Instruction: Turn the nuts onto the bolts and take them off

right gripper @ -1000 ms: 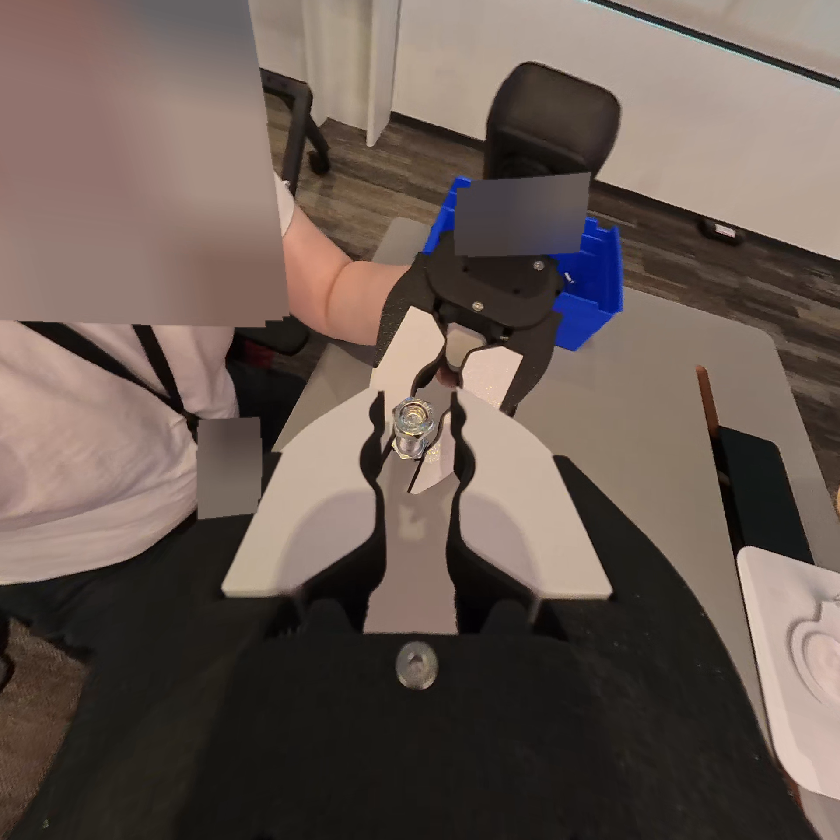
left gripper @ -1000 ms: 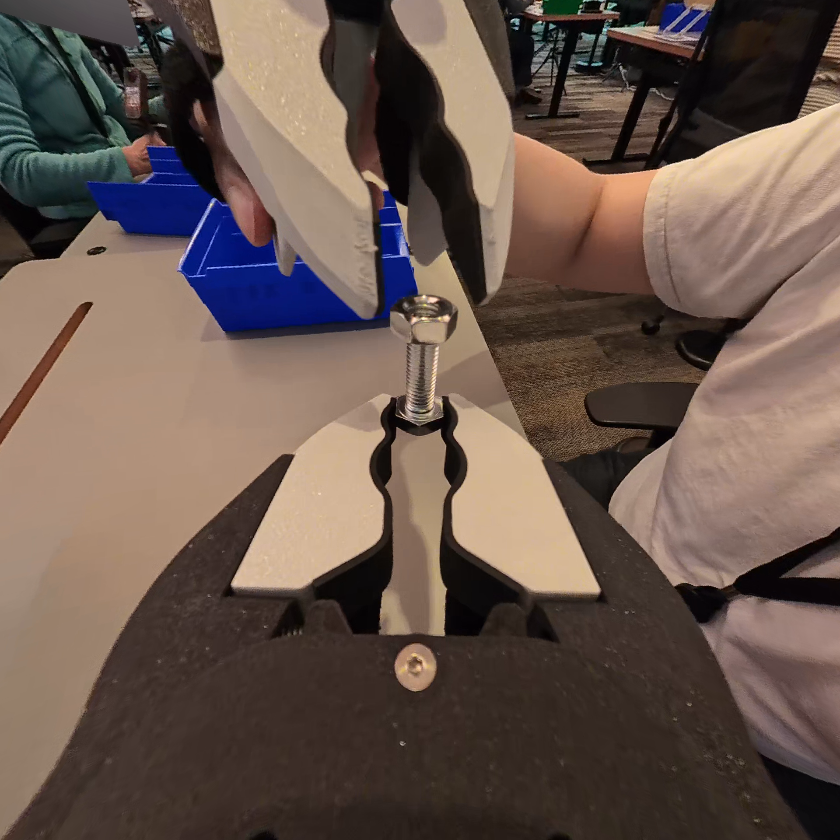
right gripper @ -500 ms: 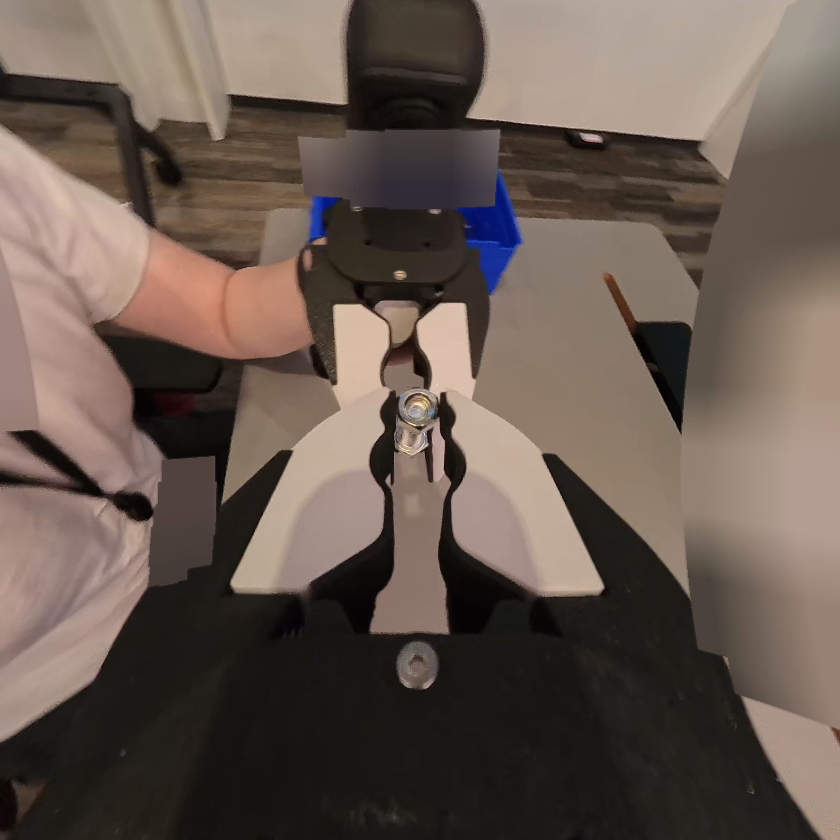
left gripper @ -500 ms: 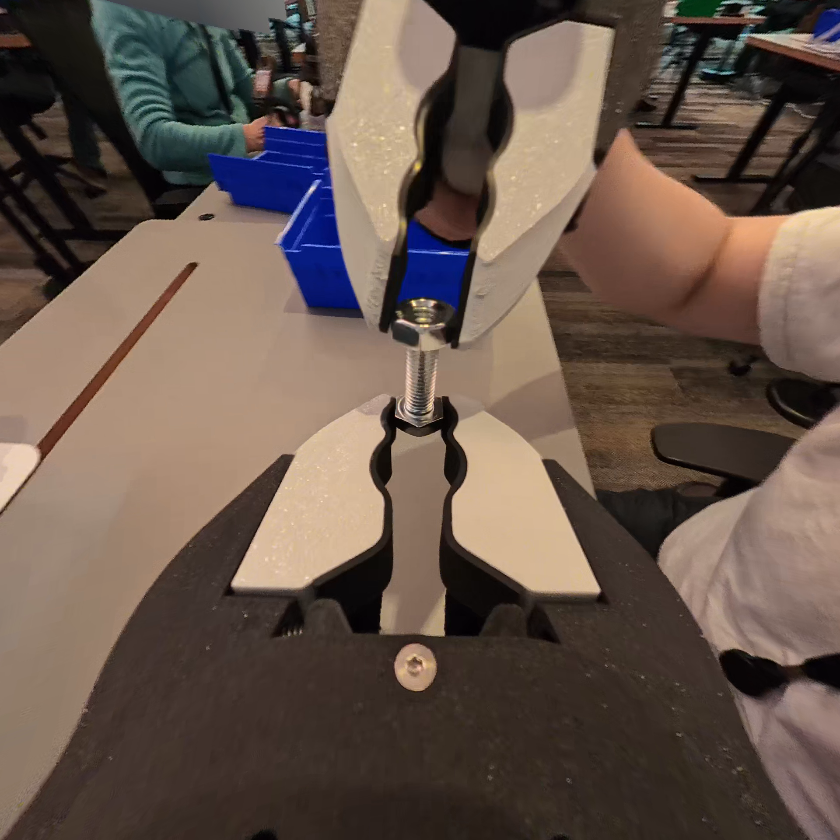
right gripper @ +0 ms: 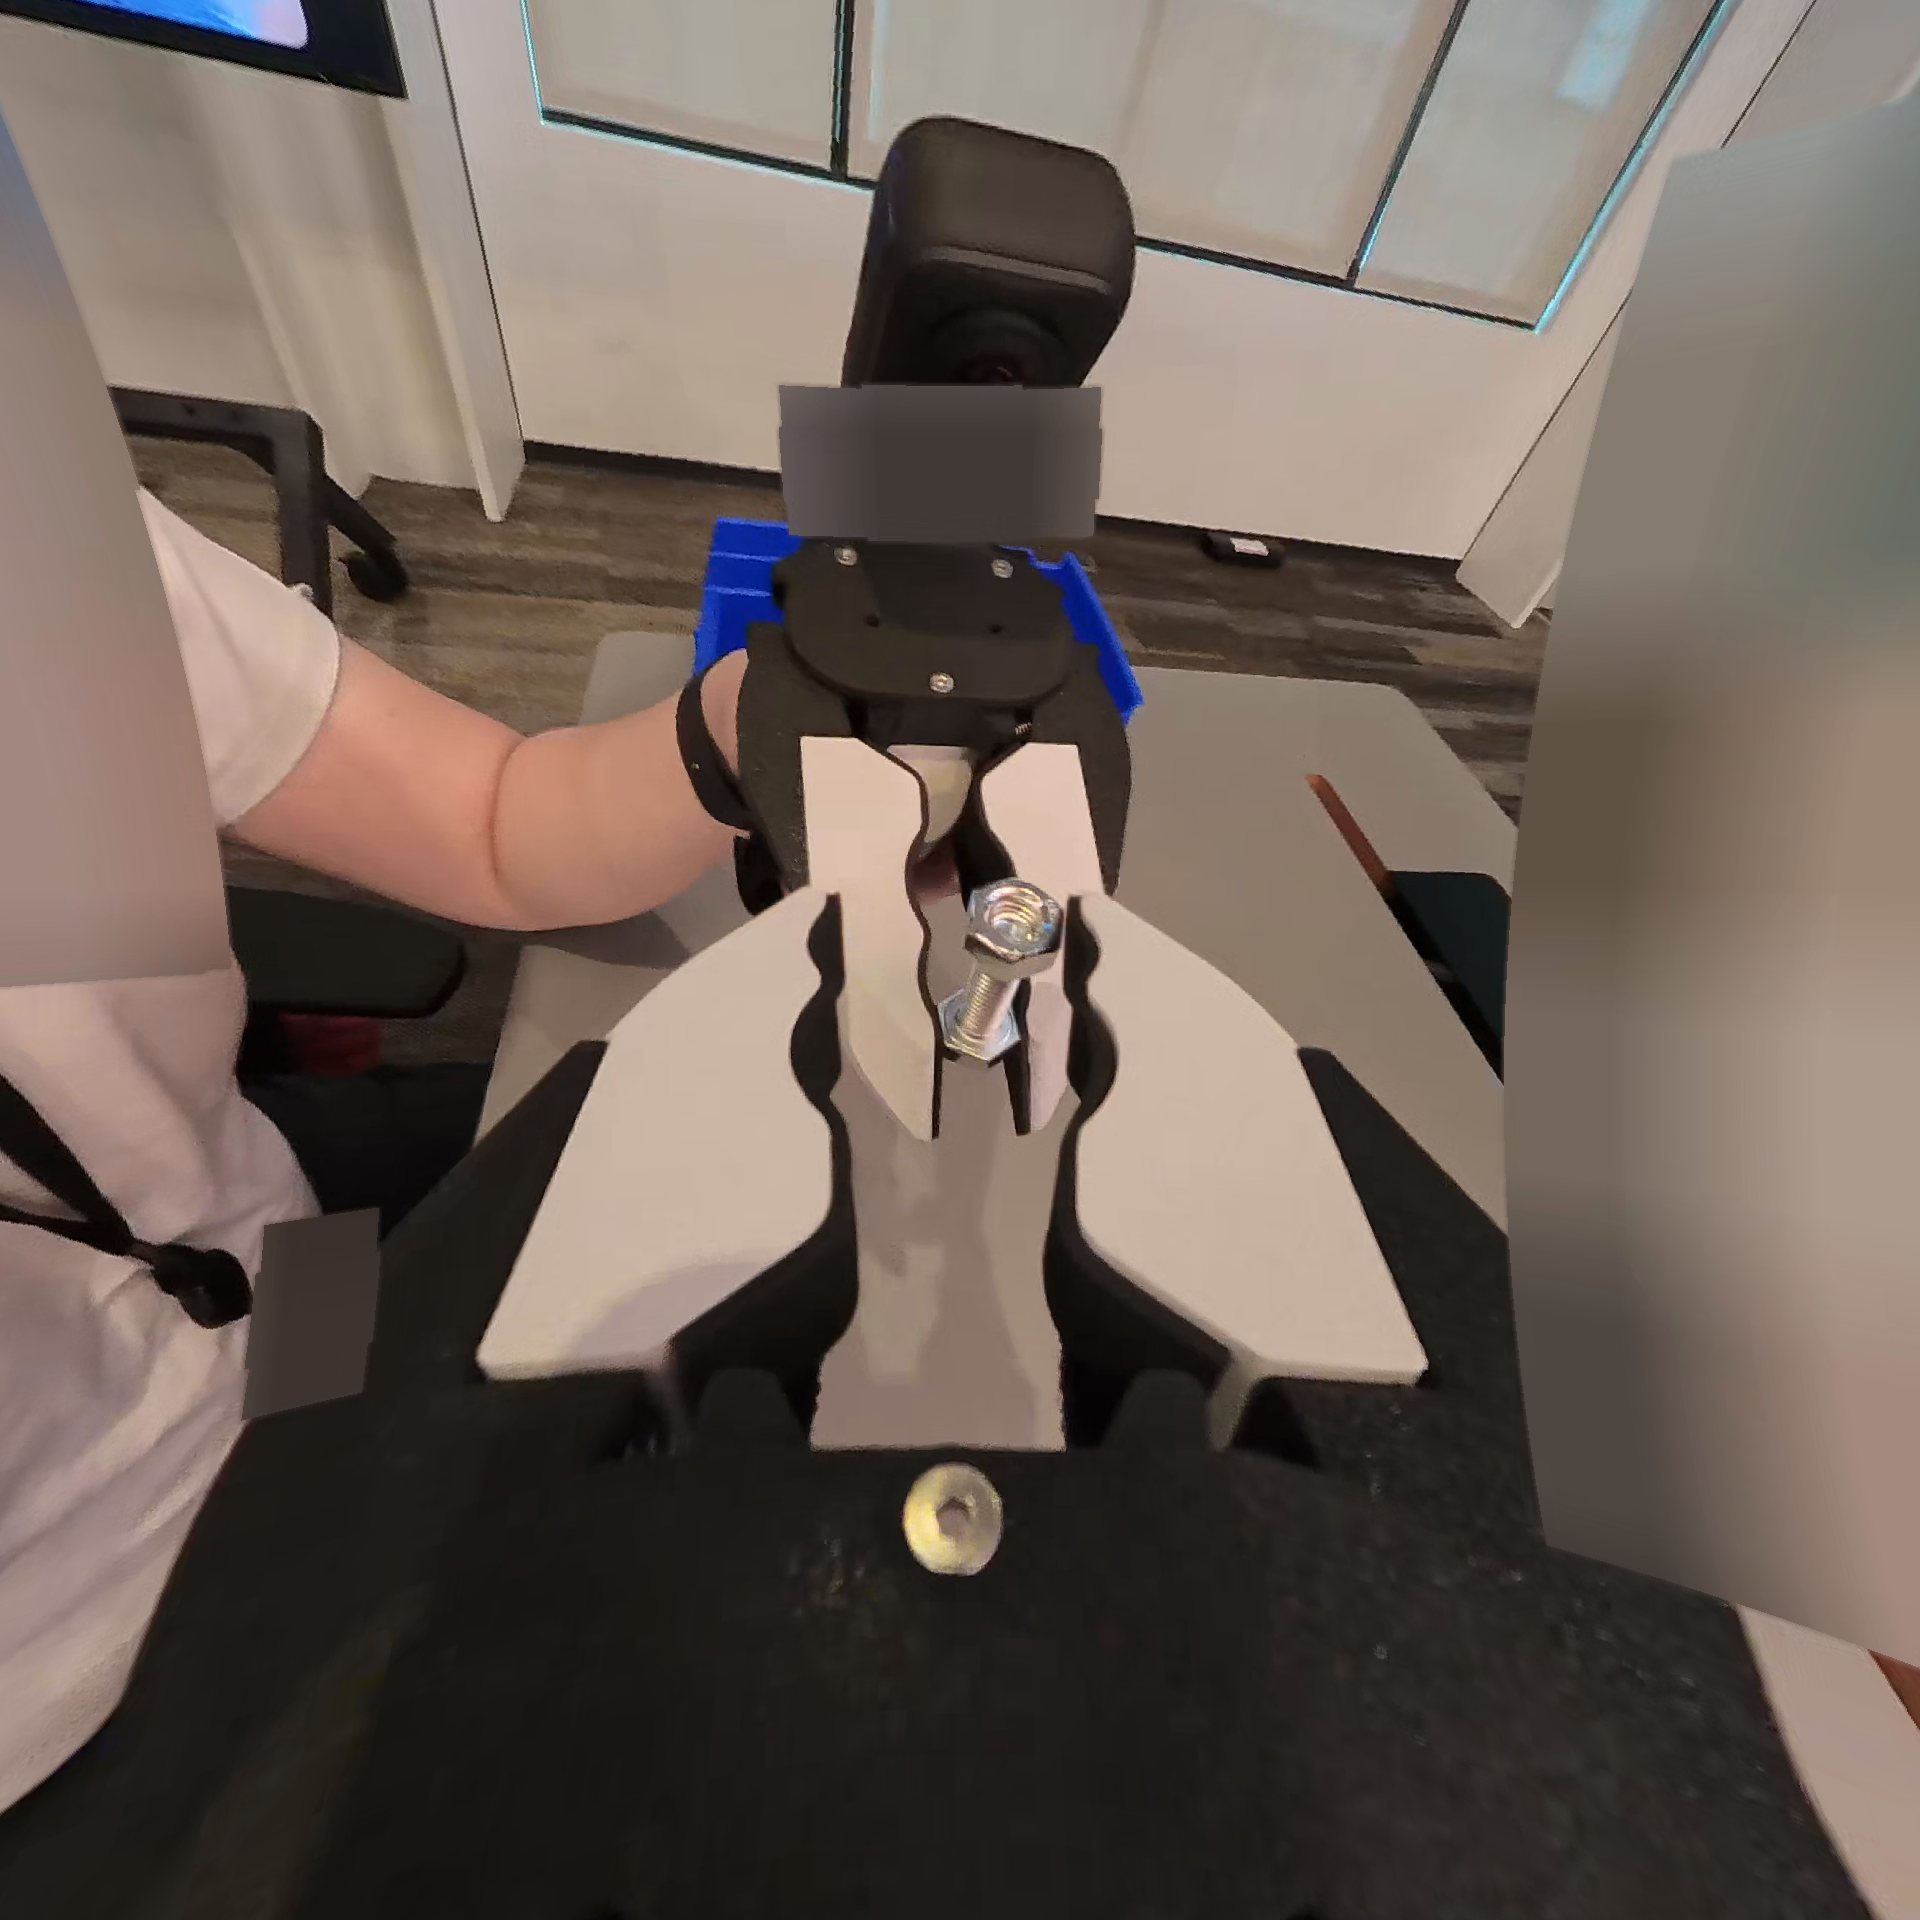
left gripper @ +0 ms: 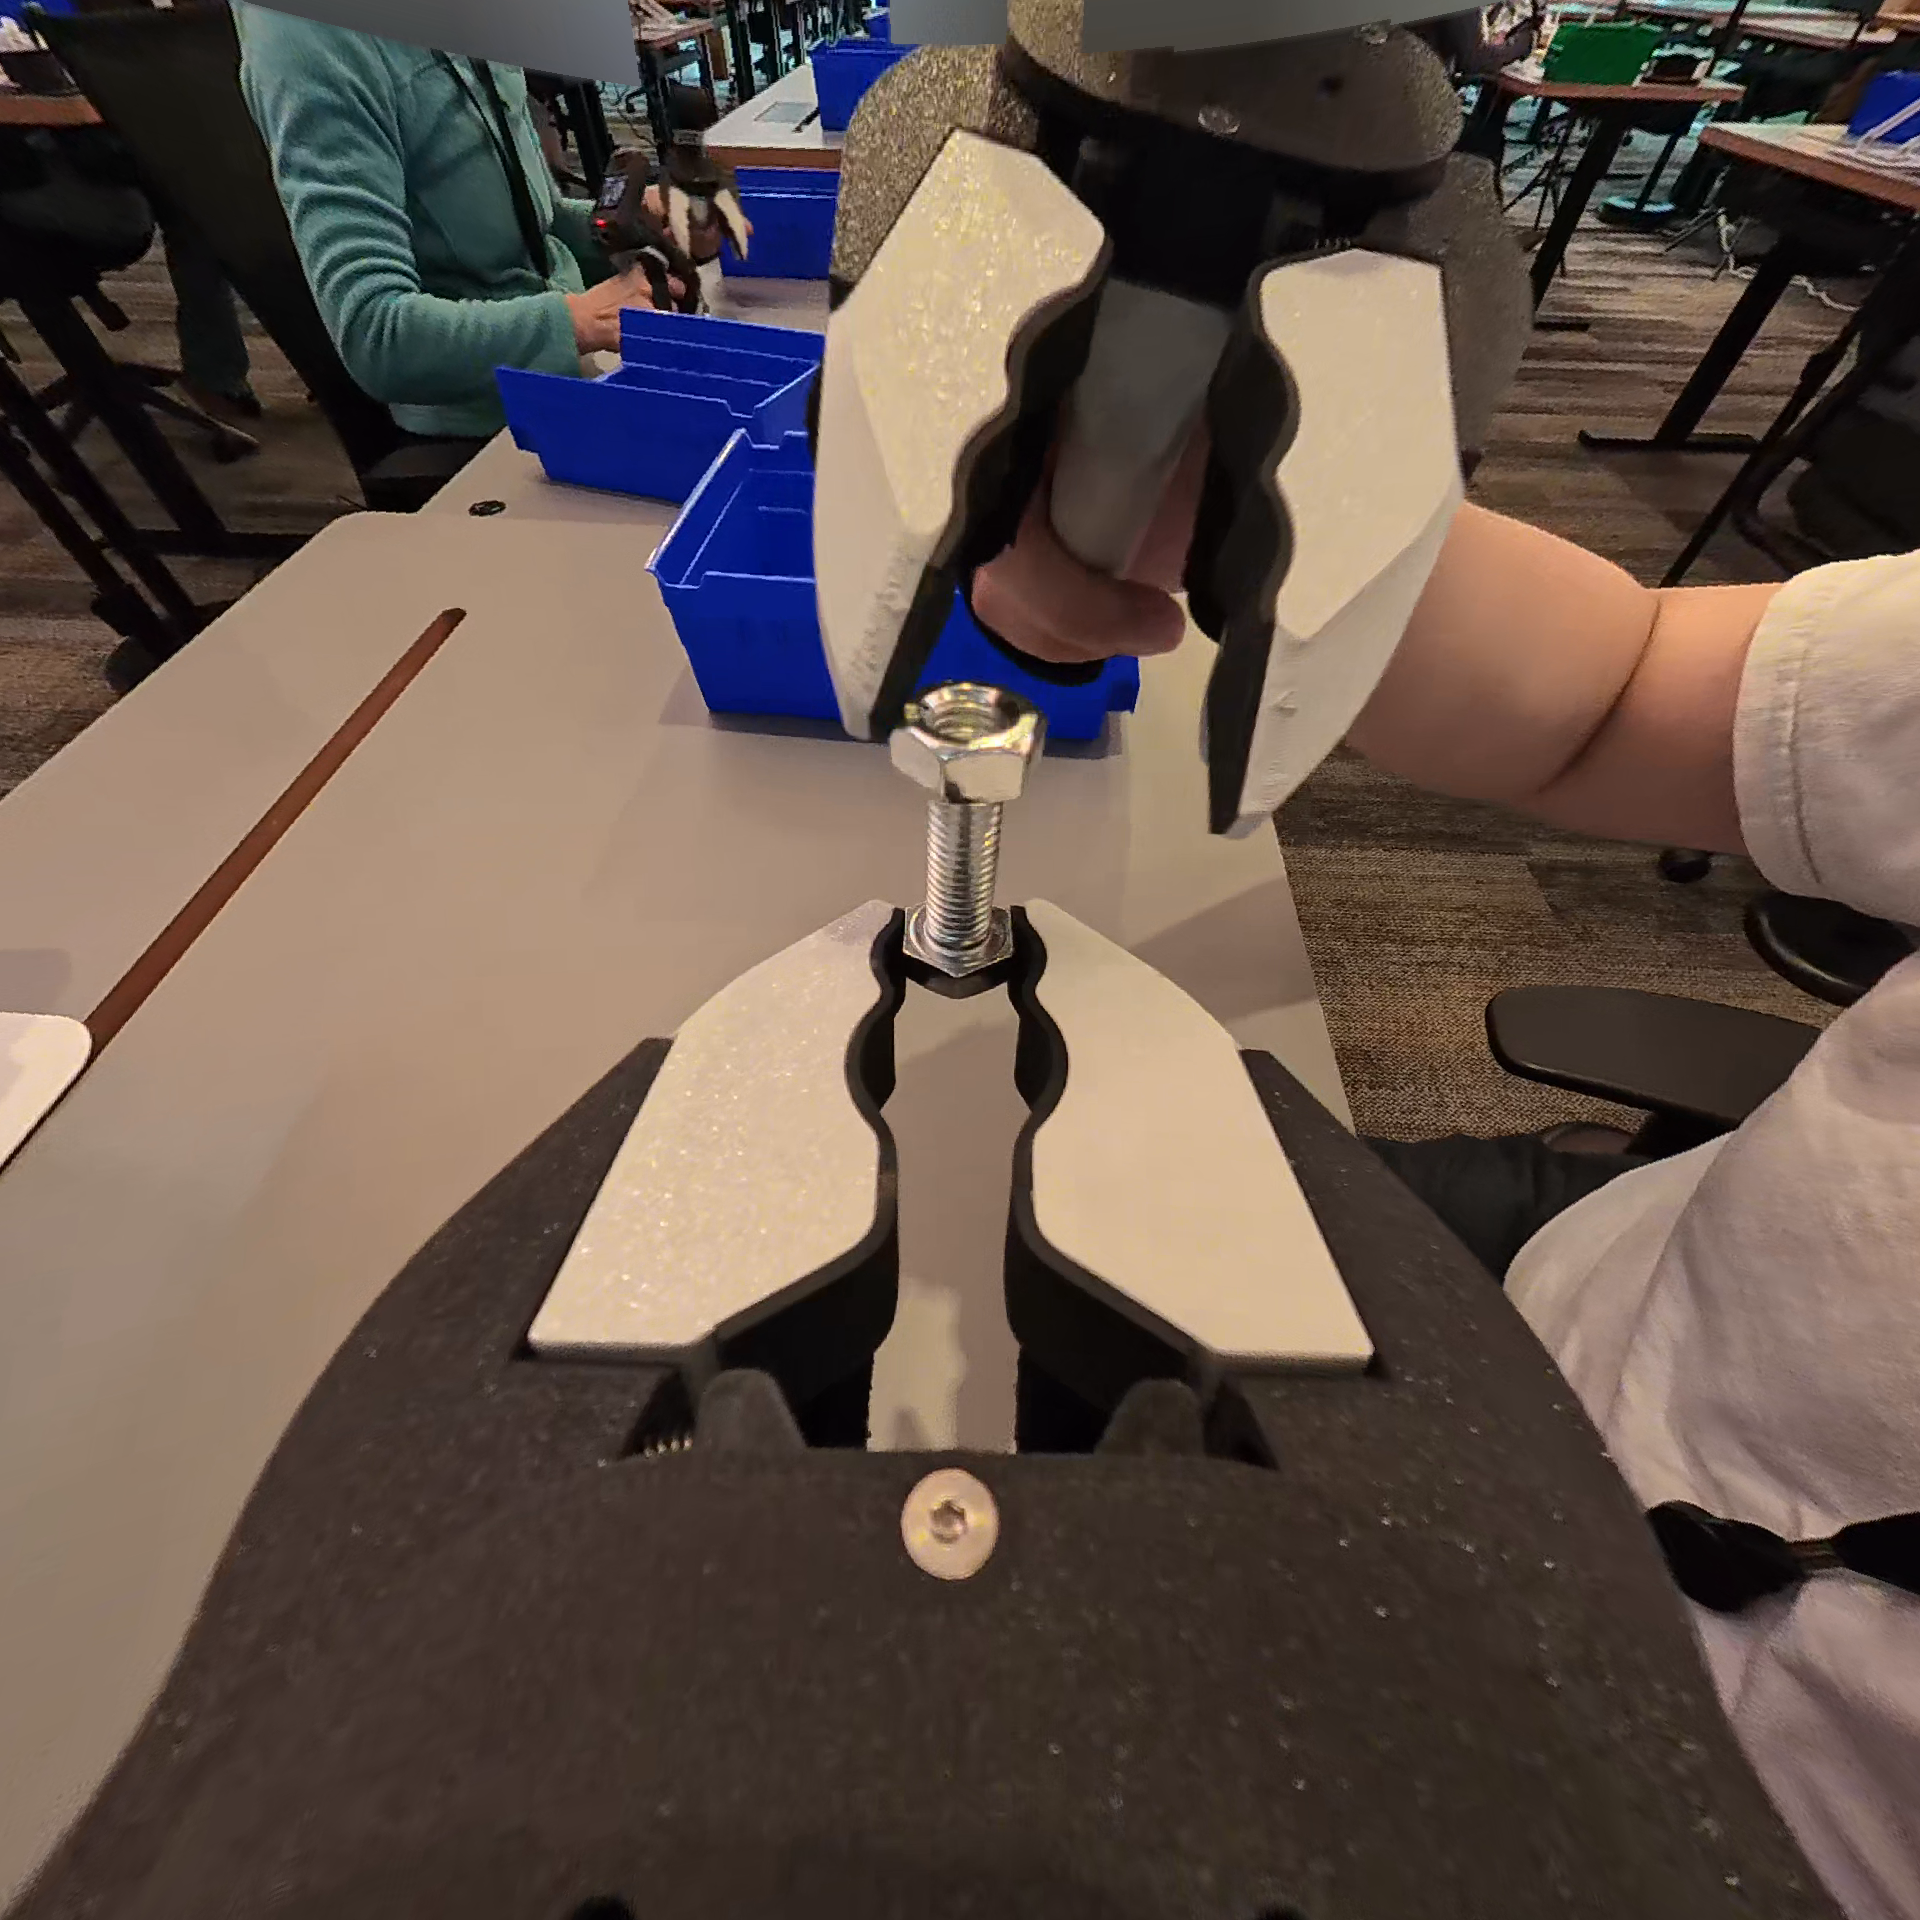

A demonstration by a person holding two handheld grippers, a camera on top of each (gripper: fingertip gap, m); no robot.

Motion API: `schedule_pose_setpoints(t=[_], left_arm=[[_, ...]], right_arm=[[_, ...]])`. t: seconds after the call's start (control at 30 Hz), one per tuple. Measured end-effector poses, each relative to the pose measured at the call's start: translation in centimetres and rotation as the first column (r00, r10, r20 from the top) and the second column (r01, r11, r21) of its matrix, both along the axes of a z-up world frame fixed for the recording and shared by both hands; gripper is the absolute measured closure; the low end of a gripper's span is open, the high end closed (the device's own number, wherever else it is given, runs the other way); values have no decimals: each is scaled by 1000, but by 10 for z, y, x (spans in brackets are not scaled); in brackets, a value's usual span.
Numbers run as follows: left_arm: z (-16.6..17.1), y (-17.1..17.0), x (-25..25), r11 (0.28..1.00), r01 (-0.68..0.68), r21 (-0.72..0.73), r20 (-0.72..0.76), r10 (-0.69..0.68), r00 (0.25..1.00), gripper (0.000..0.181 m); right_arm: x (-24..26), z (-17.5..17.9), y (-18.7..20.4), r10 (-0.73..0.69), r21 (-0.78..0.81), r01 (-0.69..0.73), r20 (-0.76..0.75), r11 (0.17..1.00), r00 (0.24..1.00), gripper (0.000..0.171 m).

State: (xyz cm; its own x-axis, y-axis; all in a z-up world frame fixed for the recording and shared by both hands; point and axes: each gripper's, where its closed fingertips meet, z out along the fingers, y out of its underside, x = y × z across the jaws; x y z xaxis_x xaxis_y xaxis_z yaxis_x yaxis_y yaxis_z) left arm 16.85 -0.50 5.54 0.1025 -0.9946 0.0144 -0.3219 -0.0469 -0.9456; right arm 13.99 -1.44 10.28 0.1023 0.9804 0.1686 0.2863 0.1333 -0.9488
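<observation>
Blue plastic bin [left gripper: 790, 623], open top, upper centre of left wrist view, on the table just behind the bolt; contents not visible from this angle. Second blue bin [left gripper: 665, 416] farther back, upper left, by a seated person in a teal top [left gripper: 416, 208]; inside can't tell either. In the right wrist view the near bin [right gripper: 1101, 644] only peeks out behind the left gripper body.

Surface: grey table [left gripper: 416, 935], smooth matte, w/ a long brown slot [left gripper: 281, 800] running diagonally at left of frame. White tray corner [left gripper: 31, 1070] at far left edge. Room: dark patterned carpet [left gripper: 1455, 914], more desks upper right, black chair armrest [left gripper: 1652, 1049] at right.

Left gripper [left gripper: 958, 940]: white speckled fingers w/ wavy black rubber liners, clamped together on the bolt head at the tips. Bolt [left gripper: 961, 873] zinc-bright, threaded shank standing upright, centre frame. Hex nut [left gripper: 968, 743] sits at the shank's top end, threaded bore visible.

Right gripper [left gripper: 1049, 774] comes in from top of frame, pointing down, jaws apart; left-in-frame fingertip touches or nearly touches the nut, other fingertip well clear to the right. Right wrist view: nut [right gripper: 1013, 925] sits near its right-in-frame finger, gap on the other side.
</observation>
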Motion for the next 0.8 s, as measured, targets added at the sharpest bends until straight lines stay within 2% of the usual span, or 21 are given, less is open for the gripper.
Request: schedule_pose_setpoints(t=[0.13,0.27,0.4,0.53,0.6,0.7,0.8], left_arm=[[-2,7,-2,1000,-30,-7,-4,30,1000,163],[-1,9,-3,999,-35,-15,1,35,999,163],[-1,6,-2,1000,-27,-7,1,27,1000,163],[-2,14,-5,998,-62,-7,0,62,998,163],[0,18,-8,997,-73,-20,11,73,997,163],[1,12,-5,999,-36,-26,20,37,999,163],[1,6,-2,1000,-27,-6,12,27,1000,163]], right_arm=[[4,-3,5,-47,-5,47,20,999,999,129],[10,-2,11,-85,-38,86,17,996,996,141],[4,6,16,-73,-64,70,-43,995,996,135],[4,2,7,-34,-80,32,-23,996,999,132],[10,3,2,-20,-92,18,-23,996,1000,147],[11,12,13,-69,-64,64,-81,996,994,138],[1,9,14,-29,-71,24,-61,997,998,129]])
